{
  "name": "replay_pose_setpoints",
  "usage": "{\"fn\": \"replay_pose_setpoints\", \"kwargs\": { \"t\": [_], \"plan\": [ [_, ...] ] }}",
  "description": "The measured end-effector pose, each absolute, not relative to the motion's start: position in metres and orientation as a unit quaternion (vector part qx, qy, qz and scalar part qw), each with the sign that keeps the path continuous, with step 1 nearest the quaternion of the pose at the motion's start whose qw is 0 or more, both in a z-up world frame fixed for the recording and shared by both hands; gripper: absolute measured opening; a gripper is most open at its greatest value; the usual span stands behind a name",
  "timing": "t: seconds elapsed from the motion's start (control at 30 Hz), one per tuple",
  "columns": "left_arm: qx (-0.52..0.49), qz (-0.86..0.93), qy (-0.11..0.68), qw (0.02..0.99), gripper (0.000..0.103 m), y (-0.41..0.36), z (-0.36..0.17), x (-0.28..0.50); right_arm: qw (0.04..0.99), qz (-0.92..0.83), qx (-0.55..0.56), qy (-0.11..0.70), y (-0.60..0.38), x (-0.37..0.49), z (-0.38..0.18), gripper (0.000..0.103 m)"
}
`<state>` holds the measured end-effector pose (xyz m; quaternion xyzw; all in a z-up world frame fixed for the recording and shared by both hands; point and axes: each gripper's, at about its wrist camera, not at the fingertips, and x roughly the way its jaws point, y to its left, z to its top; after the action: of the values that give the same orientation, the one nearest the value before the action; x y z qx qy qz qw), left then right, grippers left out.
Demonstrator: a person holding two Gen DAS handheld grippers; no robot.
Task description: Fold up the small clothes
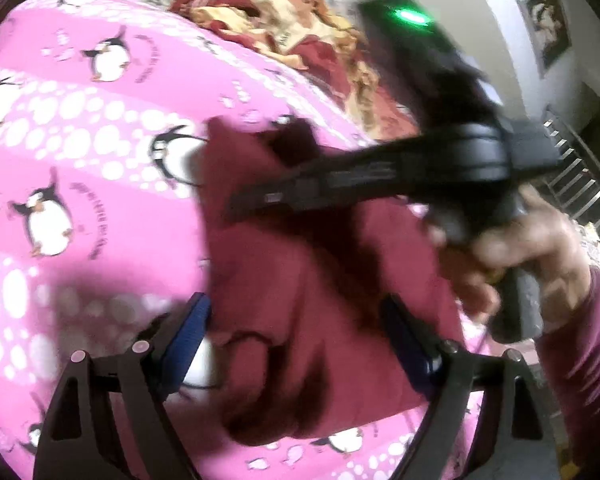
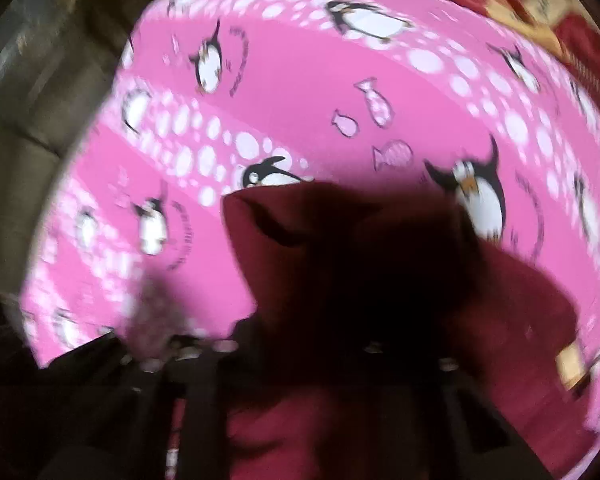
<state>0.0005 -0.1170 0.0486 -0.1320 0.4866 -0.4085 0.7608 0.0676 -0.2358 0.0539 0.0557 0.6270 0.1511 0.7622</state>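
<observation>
A small maroon garment (image 1: 300,280) lies on a pink penguin-print bedsheet (image 1: 80,160). My left gripper (image 1: 296,344) is open, its blue-padded fingers (image 1: 188,332) spread on either side of the cloth's near part. The right gripper (image 1: 340,184) crosses the left wrist view above the garment, held by a hand (image 1: 520,248). In the right wrist view the garment (image 2: 340,280) fills the lower middle, dark and blurred, over the sheet (image 2: 300,100). The right gripper's fingers are lost in shadow and blur there, so its state does not show.
A crumpled red and cream blanket (image 1: 292,28) lies at the far side of the bed; it also shows in the right wrist view (image 2: 540,0). Framed pictures (image 1: 548,24) hang on the wall at right. A metal rack (image 1: 580,176) stands at right. The bed edge (image 2: 80,184) drops off at left.
</observation>
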Motion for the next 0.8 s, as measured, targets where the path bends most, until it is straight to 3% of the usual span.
{"fn": "replay_pose_setpoints", "kwargs": {
  "t": [0.4, 0.43, 0.47, 0.5, 0.53, 0.57, 0.63, 0.8],
  "plan": [
    [-0.051, -0.382, 0.494, 0.78, 0.084, -0.15, 0.04, 0.008, 0.772, 0.161, 0.155, 0.594, -0.272, 0.05, 0.074, 0.022],
    [-0.051, -0.379, 0.499, 0.778, 0.078, -0.153, 0.038, 0.01, 0.772, 0.162, 0.158, 0.593, -0.274, 0.049, 0.075, 0.022],
    [-0.058, -0.384, 0.503, 0.772, 0.051, -0.154, 0.037, 0.015, 0.772, 0.162, 0.159, 0.593, -0.276, 0.048, 0.075, 0.022],
    [-0.064, -0.393, 0.511, 0.762, 0.034, -0.157, 0.036, 0.016, 0.771, 0.16, 0.157, 0.596, -0.278, 0.047, 0.075, 0.023],
    [-0.073, -0.401, 0.515, 0.754, 0.032, -0.16, 0.036, 0.017, 0.77, 0.158, 0.155, 0.598, -0.278, 0.046, 0.074, 0.025],
    [-0.074, -0.402, 0.51, 0.757, 0.031, -0.161, 0.039, 0.015, 0.77, 0.155, 0.155, 0.599, -0.278, 0.047, 0.075, 0.029],
    [-0.064, -0.404, 0.497, 0.766, 0.027, -0.163, 0.044, 0.011, 0.774, 0.143, 0.152, 0.598, -0.276, 0.05, 0.075, 0.066],
    [-0.062, -0.408, 0.488, 0.77, 0.025, -0.162, 0.05, 0.006, 0.771, 0.131, 0.145, 0.606, -0.266, 0.067, 0.076, 0.079]
  ]
}}
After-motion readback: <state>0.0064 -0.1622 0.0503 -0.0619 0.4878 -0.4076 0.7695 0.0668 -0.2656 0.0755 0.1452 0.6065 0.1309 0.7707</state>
